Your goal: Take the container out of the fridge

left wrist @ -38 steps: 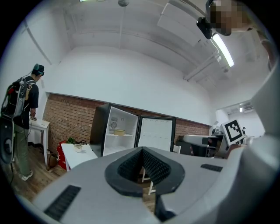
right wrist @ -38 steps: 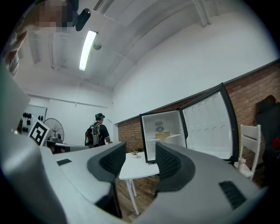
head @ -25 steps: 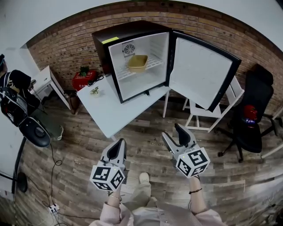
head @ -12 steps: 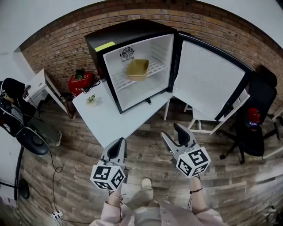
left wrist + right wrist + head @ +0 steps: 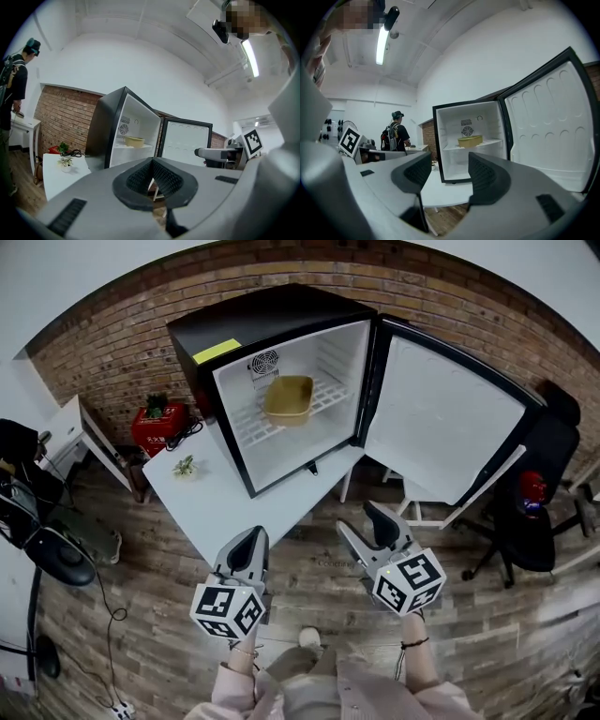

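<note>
Over to the black fridge [image 5: 272,320] on the white table [image 5: 234,507], door [image 5: 441,418] swung wide to the right. On the upper wire shelf [image 5: 246,423], just below the round fan grille [image 5: 263,362]: the container [image 5: 288,397]. Shallow, oblong with rounded corners, mustard-tan all over, open at the top. Same tan inside as on the walls from above; cannot tell whether anything lies in it. Low and flat on that shelf in the right gripper view too, framed by the white fridge walls.

Now for writing. On the fridge's top front edge, a yellow label [image 5: 217,351], print too small to read. Beside the table's far left corner, against the brick wall, a red box [image 5: 155,425] with pale lettering, also unreadable, and a green plant on top. On the table itself, a small potted plant [image 5: 185,465]. Black-and-white square markers on both gripper cubes.

On the left gripper [image 5: 252,538], jaws pressed together with nothing between them. On the right gripper [image 5: 356,517], jaws spread apart, gripping nothing, only a far-off look at the fridge through the gap. Both held above the wooden floor near the table's front edge, well apart from the container.
</note>
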Demonstrator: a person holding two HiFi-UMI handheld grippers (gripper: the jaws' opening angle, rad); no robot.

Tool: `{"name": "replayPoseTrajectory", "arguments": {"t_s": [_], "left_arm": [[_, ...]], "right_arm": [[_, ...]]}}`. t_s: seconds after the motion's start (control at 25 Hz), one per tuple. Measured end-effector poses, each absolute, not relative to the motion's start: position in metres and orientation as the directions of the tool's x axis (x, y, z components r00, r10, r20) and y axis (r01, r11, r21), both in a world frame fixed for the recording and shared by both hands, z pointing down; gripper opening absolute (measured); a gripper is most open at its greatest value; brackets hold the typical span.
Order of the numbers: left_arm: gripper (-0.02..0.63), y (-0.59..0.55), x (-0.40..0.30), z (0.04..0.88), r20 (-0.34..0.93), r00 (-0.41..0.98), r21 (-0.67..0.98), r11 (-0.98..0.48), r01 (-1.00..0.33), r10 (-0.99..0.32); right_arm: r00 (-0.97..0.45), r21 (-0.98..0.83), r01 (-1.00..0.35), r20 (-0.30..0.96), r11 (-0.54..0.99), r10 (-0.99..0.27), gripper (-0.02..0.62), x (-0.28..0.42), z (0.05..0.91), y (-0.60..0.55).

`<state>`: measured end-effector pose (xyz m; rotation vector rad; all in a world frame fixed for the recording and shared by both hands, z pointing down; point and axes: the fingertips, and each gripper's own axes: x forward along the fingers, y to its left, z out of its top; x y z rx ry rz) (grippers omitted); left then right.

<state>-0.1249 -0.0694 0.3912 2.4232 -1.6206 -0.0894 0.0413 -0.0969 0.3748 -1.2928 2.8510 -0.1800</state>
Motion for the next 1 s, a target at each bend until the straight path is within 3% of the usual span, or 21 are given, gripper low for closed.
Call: {"name": "replayPoseTrajectory", "arguments": {"t_s": [1.0], "left_arm": [[-0.009,-0.162,-0.147,0.417,0.14,0.342,0.23,-0.305,-0.924,-0.929]], "right_arm": [[-0.732,-0.008,-0.677,0.109,0.736,-0.673,0.239,0.0,0.387,-0.203]]}}
